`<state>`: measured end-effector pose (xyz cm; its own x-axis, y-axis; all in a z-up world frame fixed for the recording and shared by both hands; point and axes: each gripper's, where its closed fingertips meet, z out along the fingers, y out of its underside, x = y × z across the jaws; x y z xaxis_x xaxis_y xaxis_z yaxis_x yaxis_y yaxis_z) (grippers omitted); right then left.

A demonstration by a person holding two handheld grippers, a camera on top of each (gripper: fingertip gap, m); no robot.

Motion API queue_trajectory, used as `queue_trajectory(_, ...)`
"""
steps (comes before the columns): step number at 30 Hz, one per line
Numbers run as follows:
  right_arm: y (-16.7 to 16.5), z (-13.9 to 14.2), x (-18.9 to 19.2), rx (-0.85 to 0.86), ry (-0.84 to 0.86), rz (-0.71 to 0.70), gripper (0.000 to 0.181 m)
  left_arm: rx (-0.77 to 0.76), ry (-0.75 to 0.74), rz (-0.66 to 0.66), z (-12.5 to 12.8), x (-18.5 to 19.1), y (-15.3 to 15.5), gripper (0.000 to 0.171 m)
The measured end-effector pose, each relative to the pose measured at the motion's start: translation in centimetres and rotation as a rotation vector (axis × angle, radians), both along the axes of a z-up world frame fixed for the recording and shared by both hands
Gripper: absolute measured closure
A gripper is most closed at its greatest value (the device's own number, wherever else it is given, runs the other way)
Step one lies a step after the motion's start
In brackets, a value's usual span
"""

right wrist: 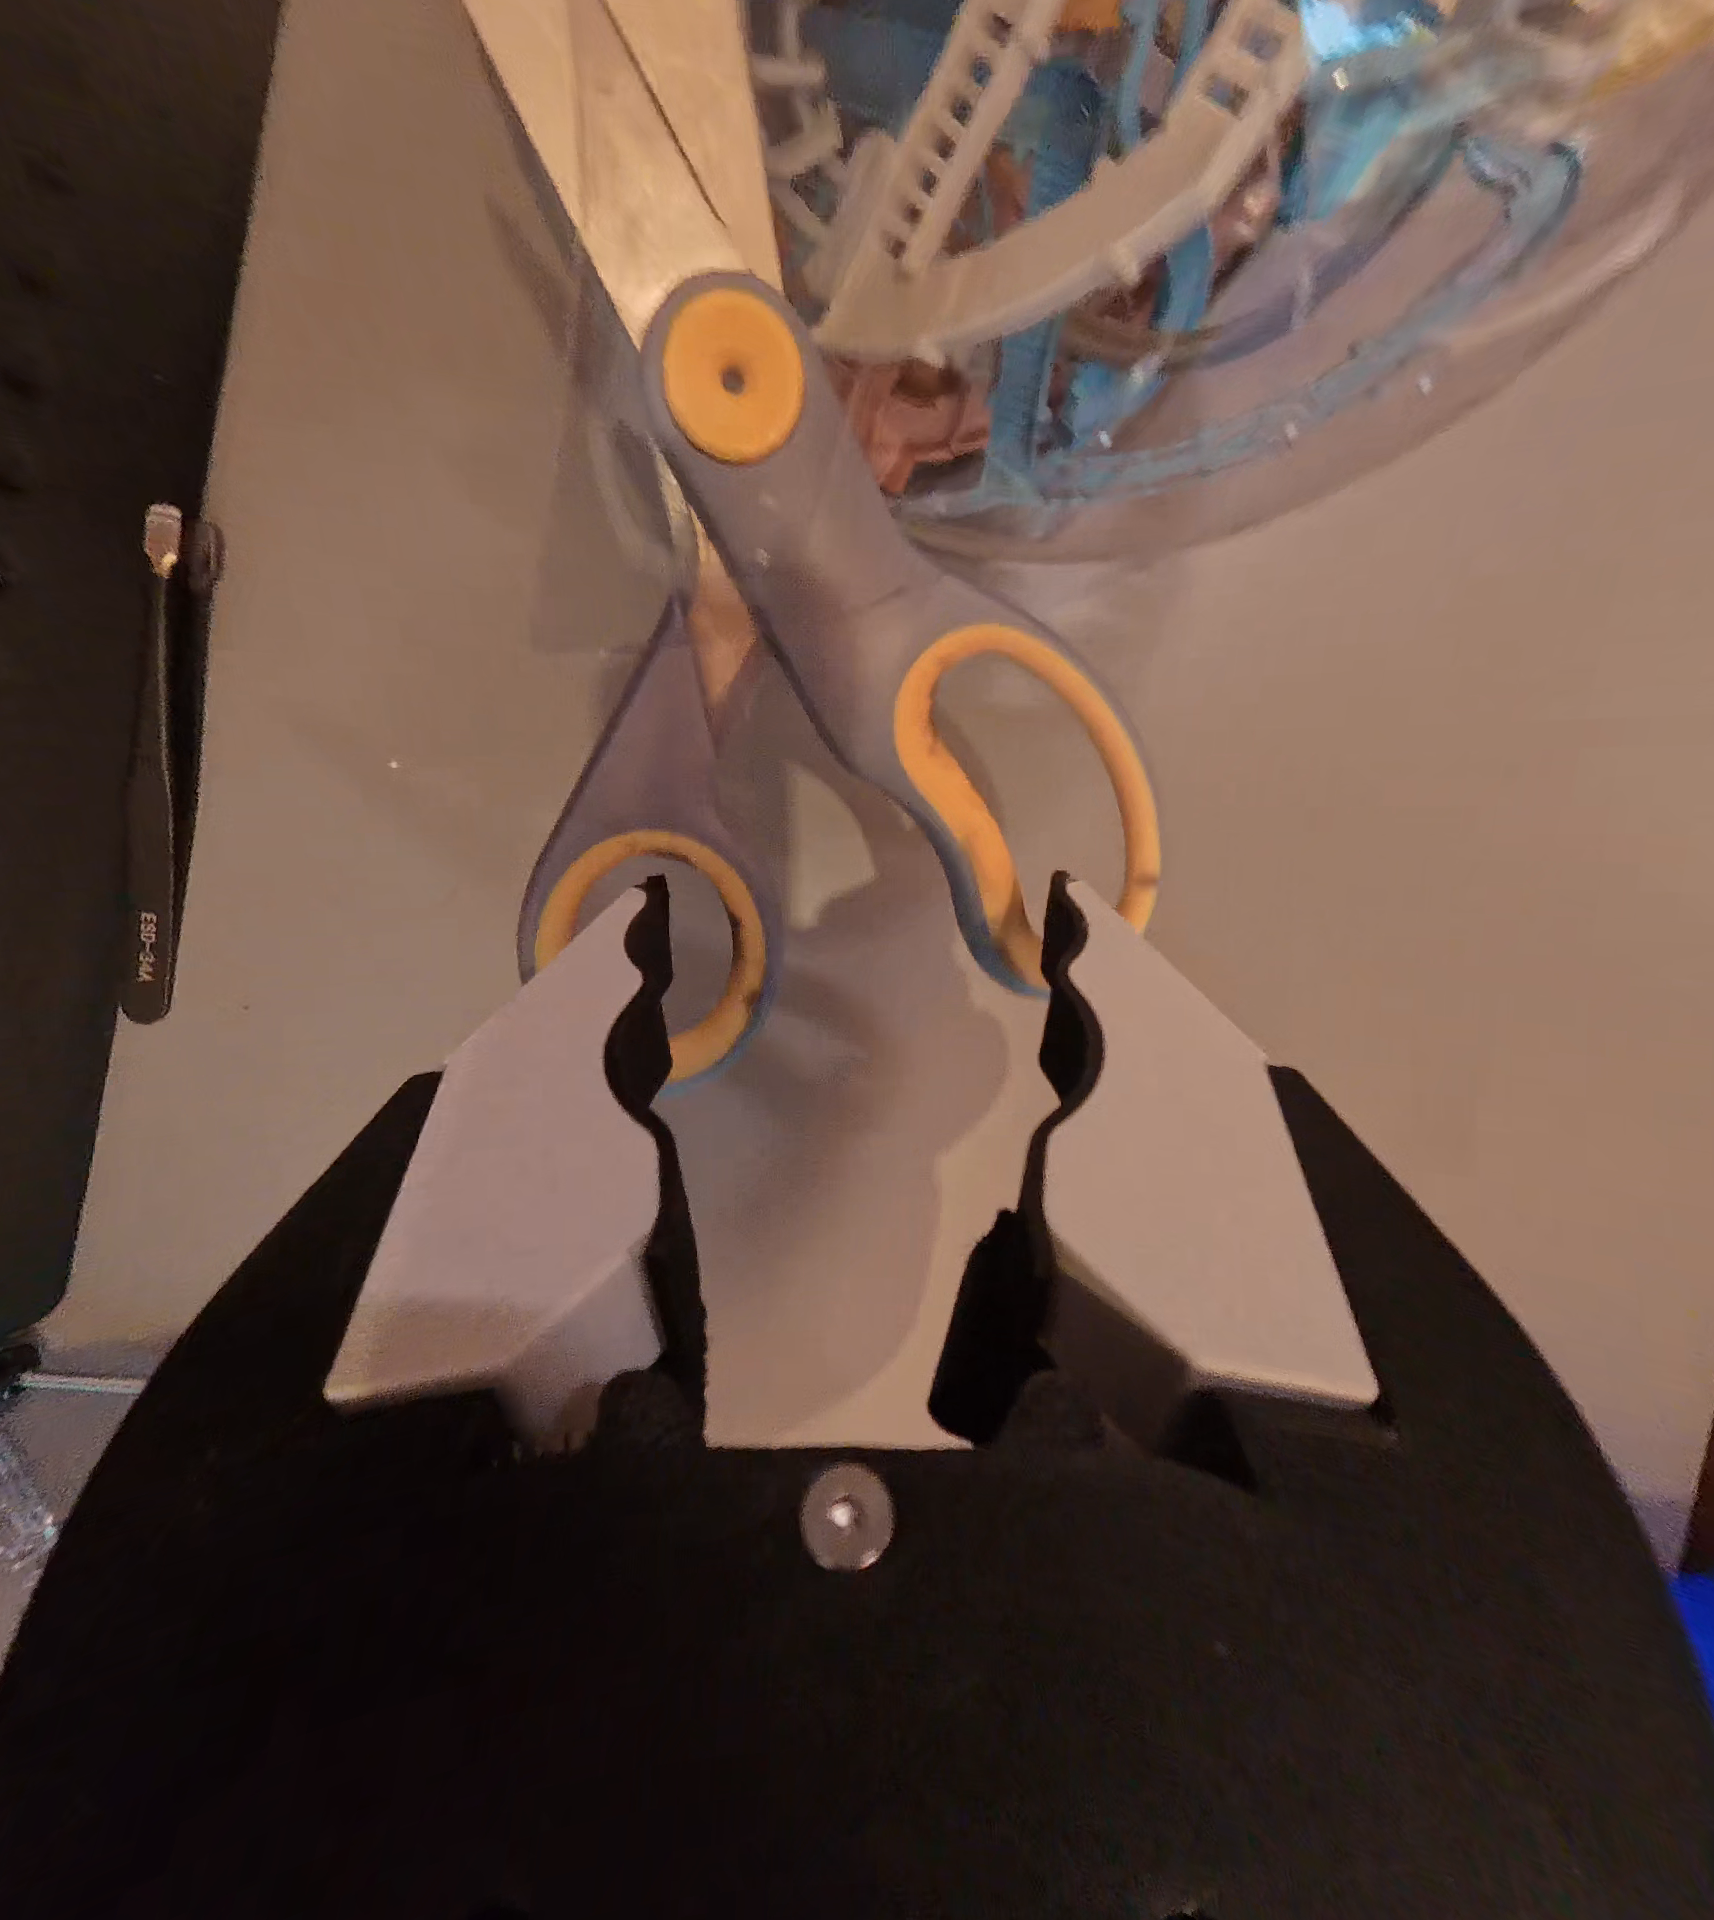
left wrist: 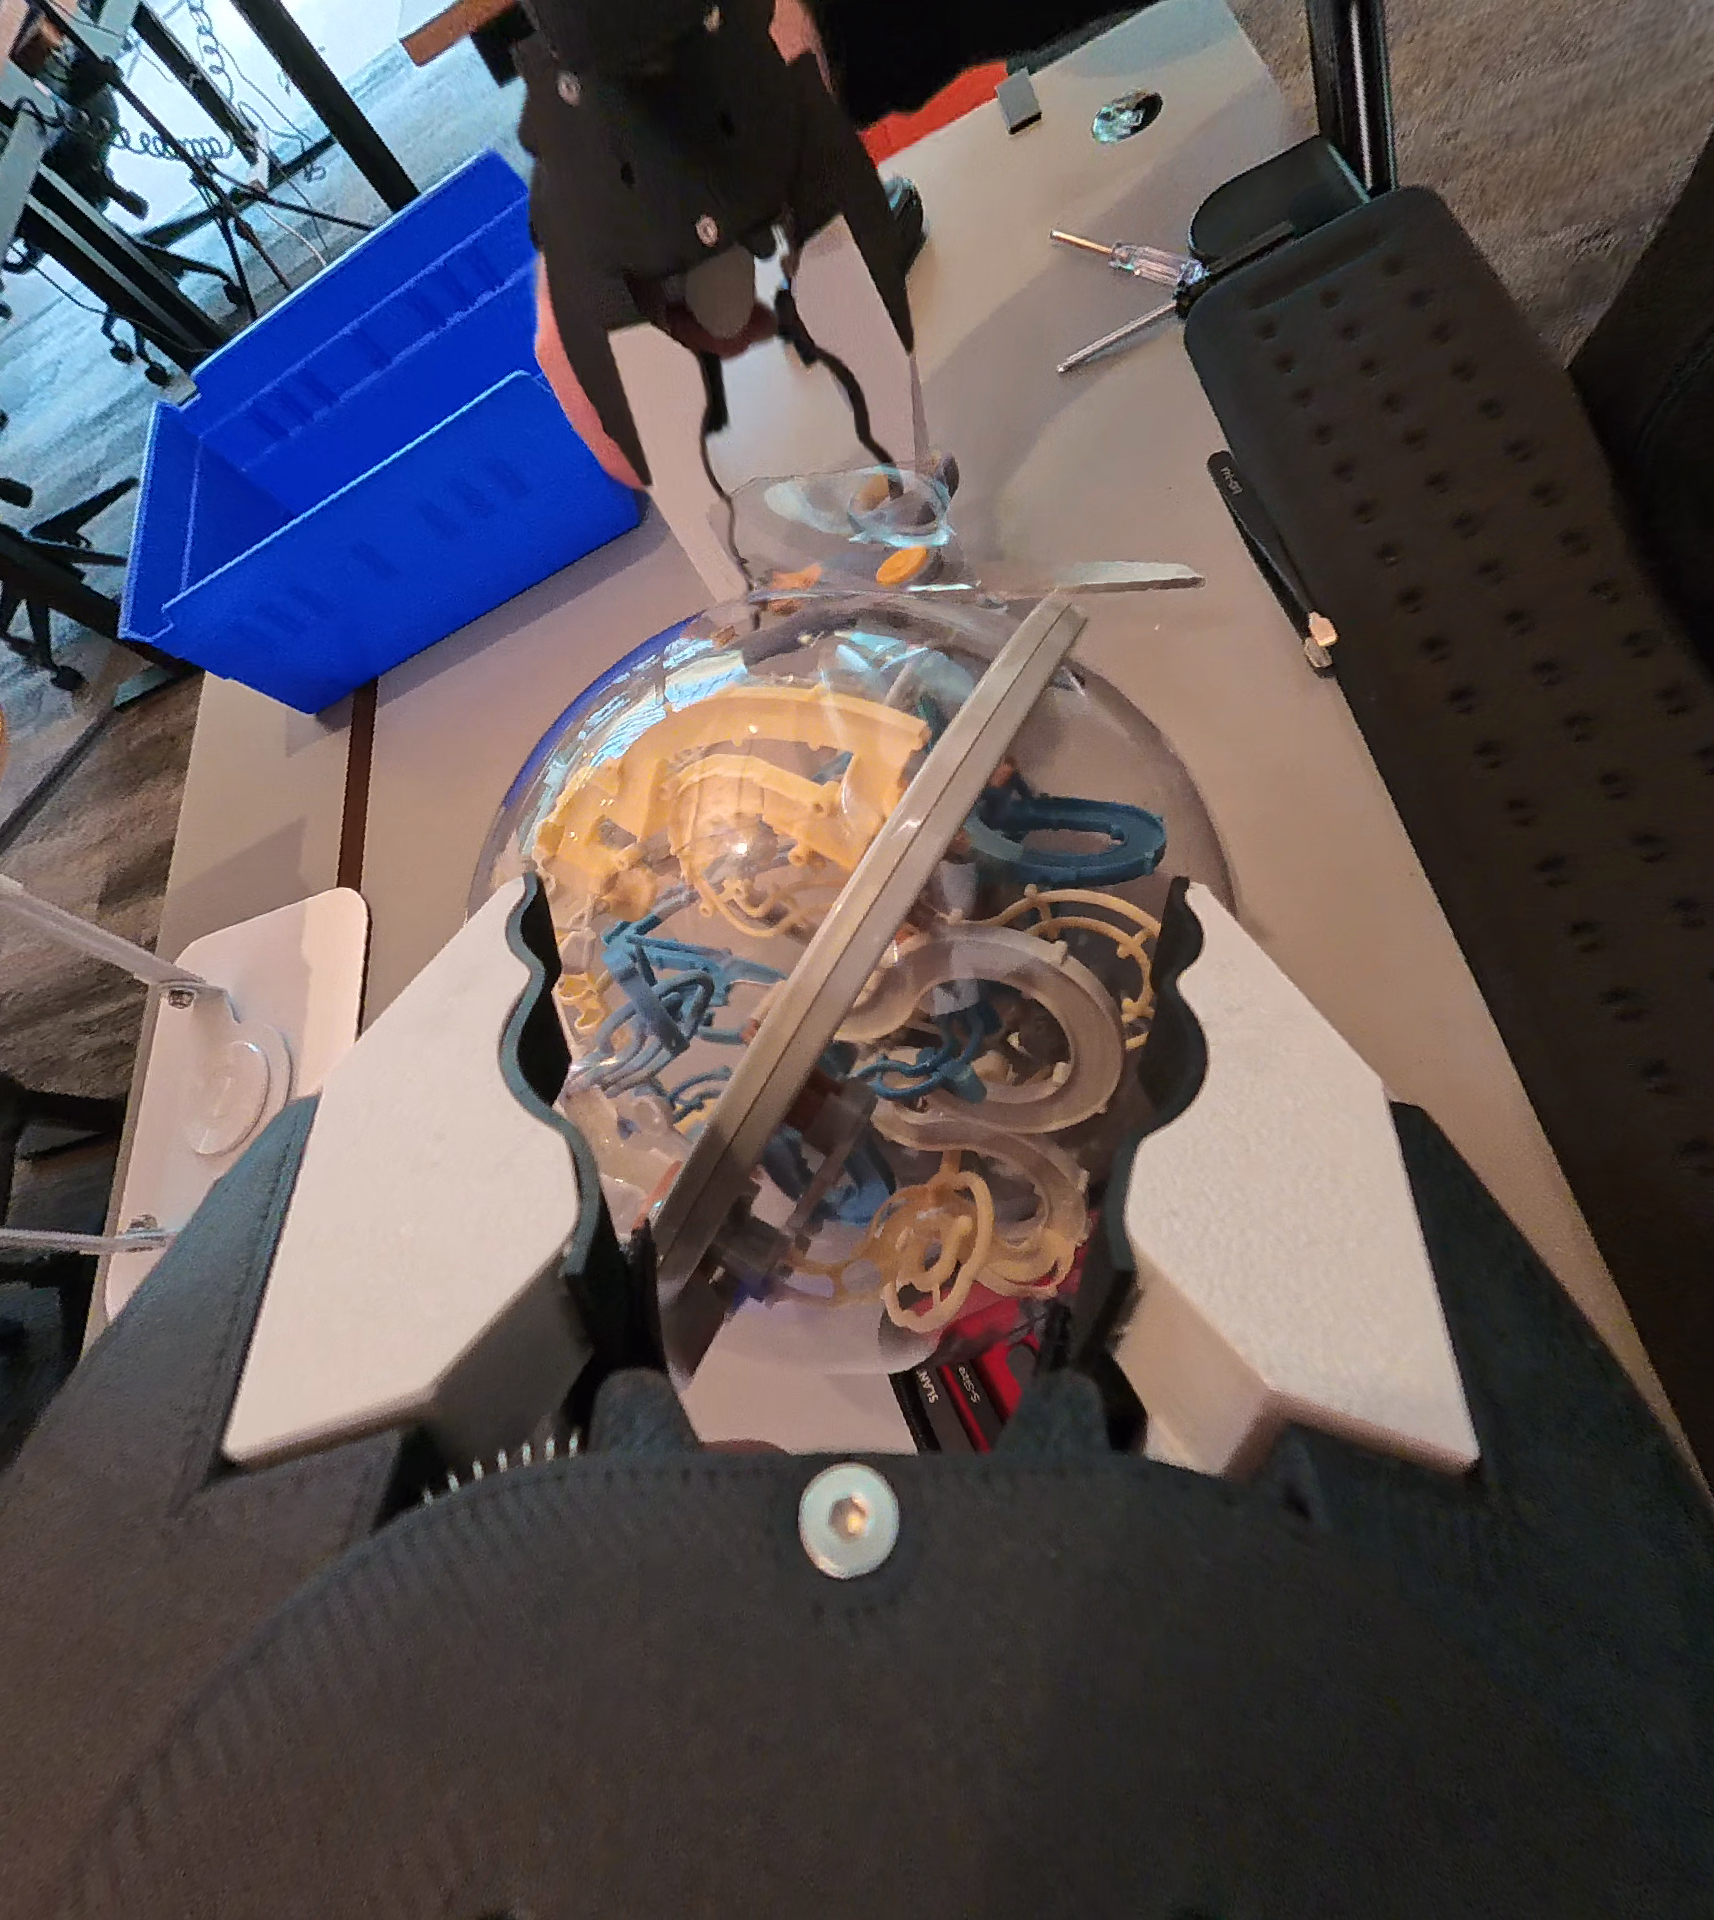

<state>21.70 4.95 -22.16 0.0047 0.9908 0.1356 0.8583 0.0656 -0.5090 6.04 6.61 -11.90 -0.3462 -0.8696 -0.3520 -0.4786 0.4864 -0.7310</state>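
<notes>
Left wrist view: left gripper [left wrist: 848, 1049], jaws wide, grips a clear plastic maze sphere [left wrist: 822, 977] above the grey tabletop [left wrist: 1123, 488]. At twelve o'clock, right gripper [right wrist: 858, 904], jaws parted, hovers at grey-and-orange scissors [right wrist: 791, 665], one fingertip [right wrist: 640, 914] inside a handle loop.

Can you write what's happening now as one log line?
left gripper: shut on maze ball | right gripper: open, over scissors handles | table: tweezers, blue bin
</notes>
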Motion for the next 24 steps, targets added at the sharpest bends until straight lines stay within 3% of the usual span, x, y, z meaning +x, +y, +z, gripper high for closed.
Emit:
queue_trajectory(6, -1.3, -2.8, -2.5, -0.029, -0.037, 0.134, 0.122, -0.020, -0.042, -0.035, 0.0, 0.1, 0.0, 0.059)
queue_trajectory(14, -5.4, -3.1, -3.0, -0.323, 0.161, 0.117, 0.142, -0.055, -0.062, -0.054, 0.1, 0.5, 0.3, 0.058)
queue_trajectory(19, -7.7, -3.4, -4.0, -0.527, 0.328, 0.112, 0.145, -0.079, -0.086, -0.040, 0.1, 0.7, 0.4, 0.057)
queue_trajectory(24, -9.7, -2.3, -5.6, -0.574, 0.367, 0.069, 0.142, -0.090, -0.105, -0.015, 0.0, 0.5, 0.6, 0.056)
